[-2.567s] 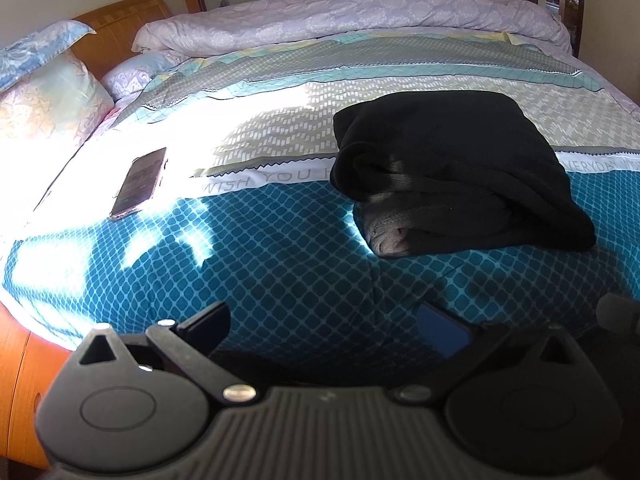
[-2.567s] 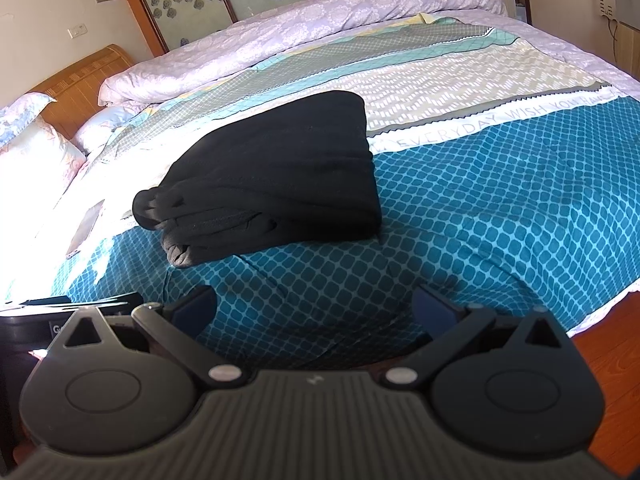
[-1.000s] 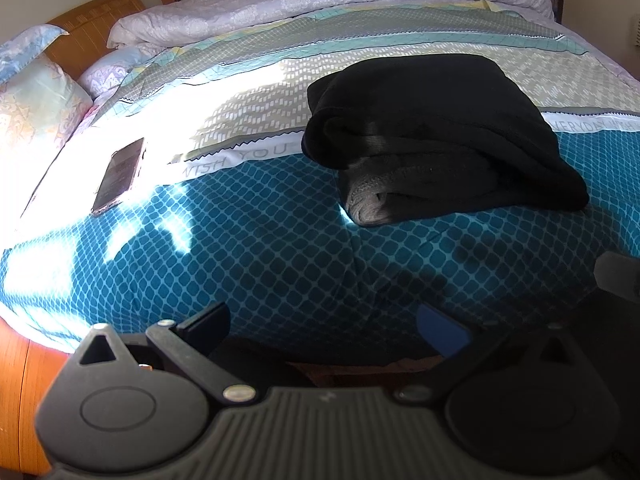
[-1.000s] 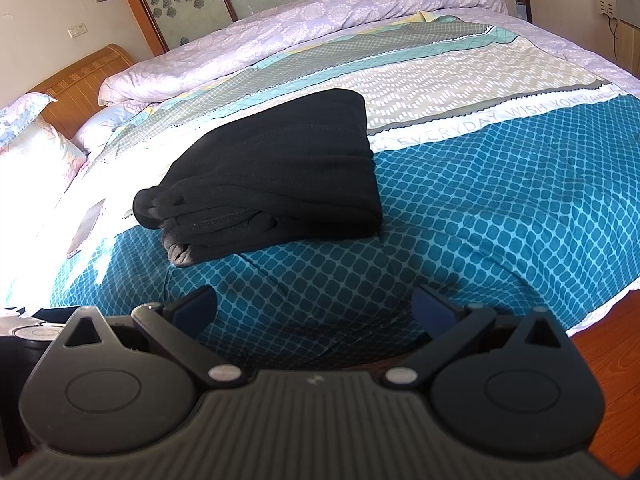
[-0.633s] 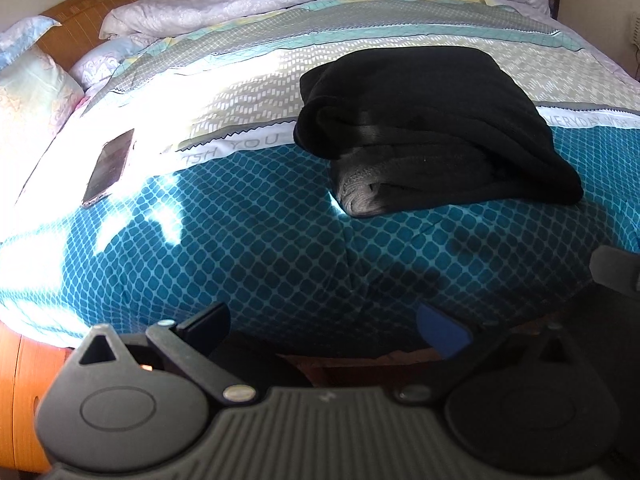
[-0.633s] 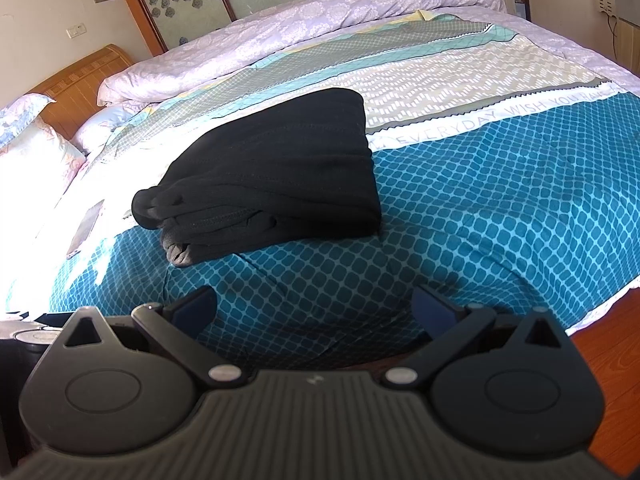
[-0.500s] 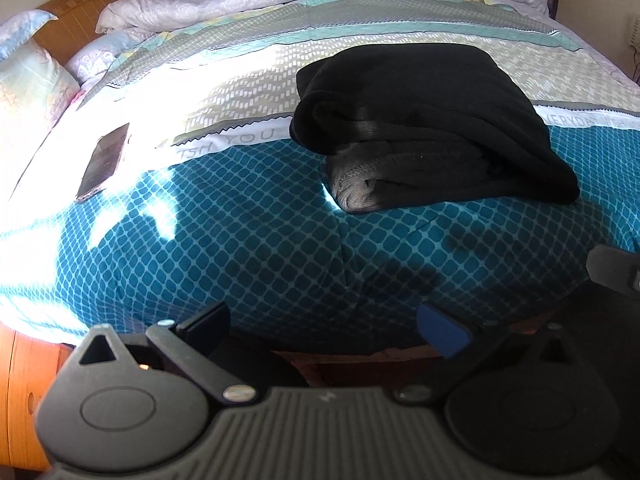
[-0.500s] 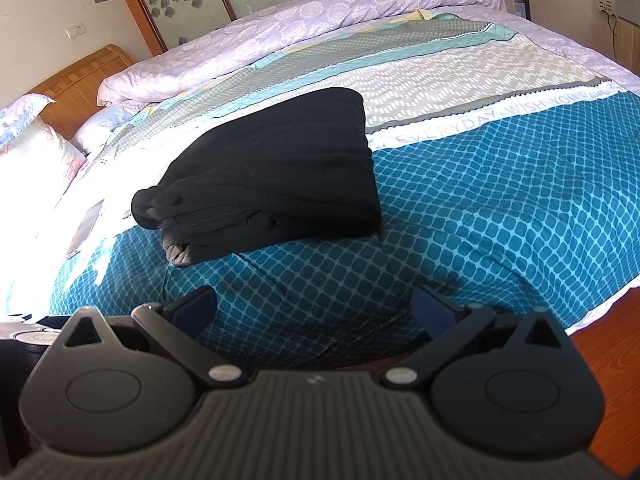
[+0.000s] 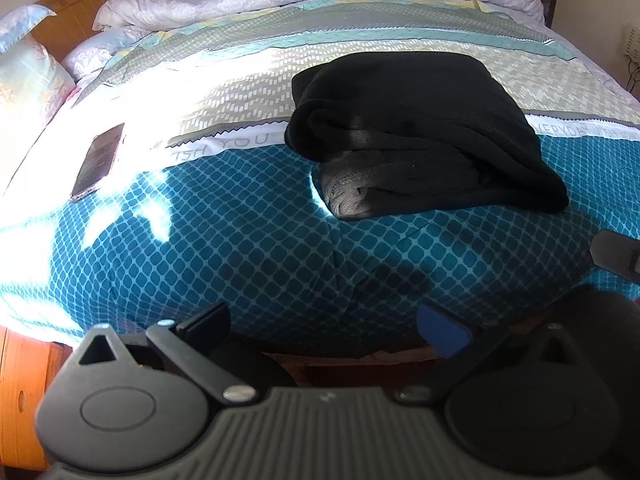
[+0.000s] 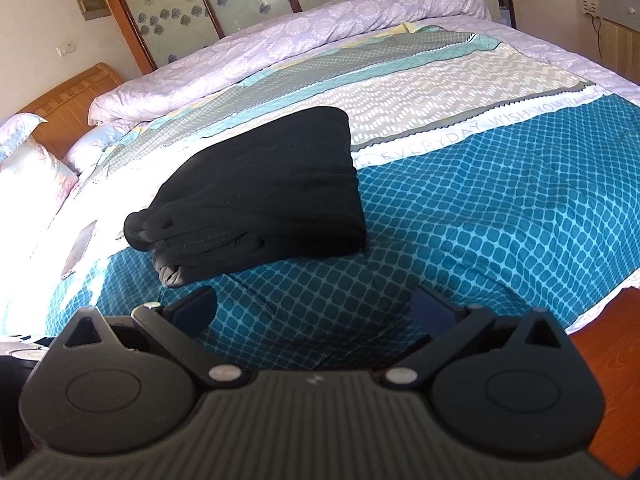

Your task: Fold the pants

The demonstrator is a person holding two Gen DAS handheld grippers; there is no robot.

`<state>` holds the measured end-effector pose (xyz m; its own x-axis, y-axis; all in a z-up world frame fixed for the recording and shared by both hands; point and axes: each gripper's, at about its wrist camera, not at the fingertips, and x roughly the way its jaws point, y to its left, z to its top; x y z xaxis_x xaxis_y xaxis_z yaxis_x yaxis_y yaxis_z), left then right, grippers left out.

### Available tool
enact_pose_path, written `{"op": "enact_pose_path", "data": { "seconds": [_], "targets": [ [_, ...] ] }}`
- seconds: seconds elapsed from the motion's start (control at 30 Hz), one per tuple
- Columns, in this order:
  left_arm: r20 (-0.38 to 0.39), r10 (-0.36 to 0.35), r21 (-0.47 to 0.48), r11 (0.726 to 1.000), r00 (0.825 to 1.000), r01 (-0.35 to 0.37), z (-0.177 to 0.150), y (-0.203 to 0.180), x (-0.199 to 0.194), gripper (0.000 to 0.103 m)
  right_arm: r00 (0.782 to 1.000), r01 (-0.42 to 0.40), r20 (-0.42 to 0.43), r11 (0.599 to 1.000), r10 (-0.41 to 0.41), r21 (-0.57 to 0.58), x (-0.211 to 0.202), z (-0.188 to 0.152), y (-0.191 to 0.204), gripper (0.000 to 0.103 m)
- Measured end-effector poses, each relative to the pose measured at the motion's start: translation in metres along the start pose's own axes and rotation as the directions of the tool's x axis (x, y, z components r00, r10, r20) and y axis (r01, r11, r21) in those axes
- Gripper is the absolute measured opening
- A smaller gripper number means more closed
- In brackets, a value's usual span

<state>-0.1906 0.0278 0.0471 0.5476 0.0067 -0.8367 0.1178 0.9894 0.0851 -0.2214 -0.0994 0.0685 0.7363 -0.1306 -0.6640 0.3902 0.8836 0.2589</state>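
Pants (image 9: 416, 132) folded on bed (image 9: 240, 240)

Patterned bed (image 9: 240, 240), folded black pants (image 9: 416, 136), phone (image 9: 98, 158), pillows (image 9: 28, 76)

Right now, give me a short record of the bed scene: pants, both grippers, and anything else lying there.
pants: black, folded in a stacked bundle on the bedspread
left gripper: open, empty, short of the pants
right gripper: open, empty, short of the pants
phone: flat on the sunlit part of the bed, apart from the pants
task state: pants look folded
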Motion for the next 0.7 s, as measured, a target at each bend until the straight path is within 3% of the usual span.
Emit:
{"op": "enact_pose_path", "data": {
  "seconds": [0.43,0.6,0.7],
  "targets": [
    [0.052,-0.010,0.016,1.000,0.999,0.010,0.003,-0.006,-0.014,0.103,0.994,0.031,0.108,0.999,-0.027,-0.040,-0.014,0.004,0.006,0.103],
    [0.097,-0.037,-0.015,0.999,0.995,0.038,0.005,-0.003,-0.024,0.103,0.994,0.031,0.107,0.999,-0.027,-0.040,-0.012,0.005,0.005,0.103],
    [0.081,-0.038,-0.025,0.999,0.996,0.041,0.005,-0.001,-0.025,0.103,0.994,0.032,0.107,0.999,-0.027,-0.042,-0.012,0.004,0.006,0.103]
  ]
}}
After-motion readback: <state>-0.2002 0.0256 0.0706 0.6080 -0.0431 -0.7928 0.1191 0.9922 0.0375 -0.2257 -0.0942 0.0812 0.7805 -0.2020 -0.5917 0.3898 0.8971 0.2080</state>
